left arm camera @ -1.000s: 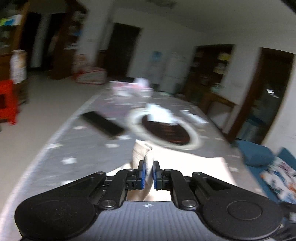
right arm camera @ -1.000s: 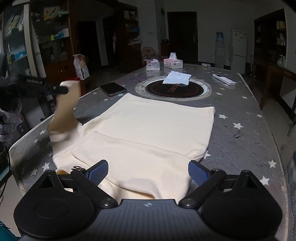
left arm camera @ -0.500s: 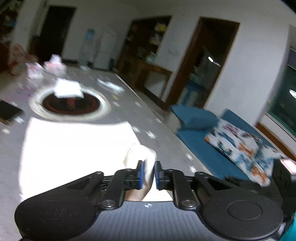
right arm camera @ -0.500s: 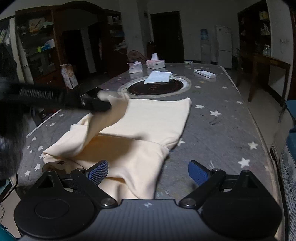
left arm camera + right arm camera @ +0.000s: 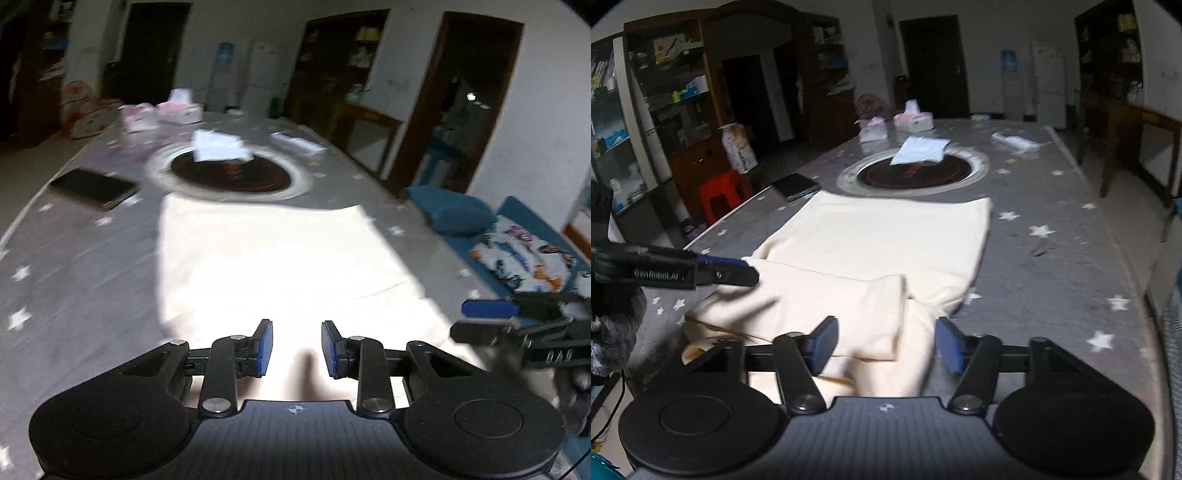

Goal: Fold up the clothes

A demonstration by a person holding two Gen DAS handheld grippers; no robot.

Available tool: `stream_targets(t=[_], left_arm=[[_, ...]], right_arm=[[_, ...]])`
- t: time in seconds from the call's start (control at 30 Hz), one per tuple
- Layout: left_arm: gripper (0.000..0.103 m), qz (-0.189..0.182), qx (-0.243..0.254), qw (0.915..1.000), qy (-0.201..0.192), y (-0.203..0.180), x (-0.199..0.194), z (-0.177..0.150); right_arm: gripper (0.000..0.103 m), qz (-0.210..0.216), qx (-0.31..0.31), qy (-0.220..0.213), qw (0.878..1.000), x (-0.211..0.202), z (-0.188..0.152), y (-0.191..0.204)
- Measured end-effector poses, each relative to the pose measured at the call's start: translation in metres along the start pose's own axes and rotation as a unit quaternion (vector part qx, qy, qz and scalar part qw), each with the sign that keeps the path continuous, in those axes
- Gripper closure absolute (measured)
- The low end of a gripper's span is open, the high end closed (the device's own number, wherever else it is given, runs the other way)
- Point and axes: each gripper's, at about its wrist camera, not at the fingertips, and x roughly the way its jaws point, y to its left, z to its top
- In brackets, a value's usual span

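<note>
While both grippers hover parted, cream garment (image 5: 886, 240) lies lengthwise toward the hotplate (image 5: 912, 173).

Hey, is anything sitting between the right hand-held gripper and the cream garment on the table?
Nothing visible. The right hand-held gripper is open directly over the cream garment, whose folded sleeve lies just beyond its pads.

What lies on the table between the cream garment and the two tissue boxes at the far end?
The round hotplate with a white packet lying on it, clearest in the right wrist view.
</note>
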Motion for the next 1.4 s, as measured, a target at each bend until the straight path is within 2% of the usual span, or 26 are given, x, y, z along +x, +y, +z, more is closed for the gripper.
stream_targets(t=[0.23,0.3,0.37,0.47,0.53,0.67,0.83,0.97,1.07,1.2,1.3,1.4], left_arm=[[0.072,0.01,0.01,0.9999,0.008,0.025,-0.008,-0.016],[0.072,0.011,0.011,0.9998,0.008,0.029,-0.008,-0.018],[0.072,0.011,0.013,0.9998,0.005,0.034,-0.01,-0.02],[0.072,0.01,0.017,0.9998,0.005,0.037,-0.009,-0.021],[0.072,0.009,0.021,0.9997,0.005,0.04,-0.008,-0.021],[0.071,0.019,0.031,0.9993,0.01,0.046,-0.01,-0.021],[0.069,0.024,0.029,0.9992,0.016,0.052,-0.011,-0.018],[0.071,0.026,0.042,0.9987,0.014,0.047,-0.017,-0.009],[0.071,0.014,0.048,0.9987,0.006,0.04,-0.018,0.003],[0.071,-0.006,0.064,0.9979,0.004,0.022,-0.006,0.015],[0.071,-0.008,0.079,0.9968,0.014,0.015,0.007,0.014],[0.071,-0.008,0.094,0.9953,0.026,0.008,0.019,0.013]], right_arm=[[0.063,-0.009,0.003,0.044,0.999,0.033,0.001,0.003],[0.069,-0.013,0.002,0.048,0.999,0.034,0.003,0.004],[0.083,-0.016,-0.001,0.053,0.998,0.033,0.004,0.005],[0.096,-0.019,-0.002,0.057,0.998,0.031,0.006,0.008],[0.098,-0.021,-0.004,0.051,0.998,0.026,0.01,0.012],[0.098,-0.014,-0.007,0.032,0.999,0.002,0.019,0.022],[0.097,-0.029,0.011,0.046,0.998,0.002,0.01,0.015],[0.085,-0.046,0.012,0.048,0.998,0.006,0.004,0.007],[0.085,-0.045,-0.003,0.023,0.999,0.001,0.012,0.008],[0.083,-0.019,-0.019,0.013,1.0,0.015,0.021,0.015],[0.076,-0.001,-0.042,0.02,0.999,0.031,0.02,0.023],[0.072,-0.01,-0.073,0.028,0.997,0.045,0.014,0.028]])
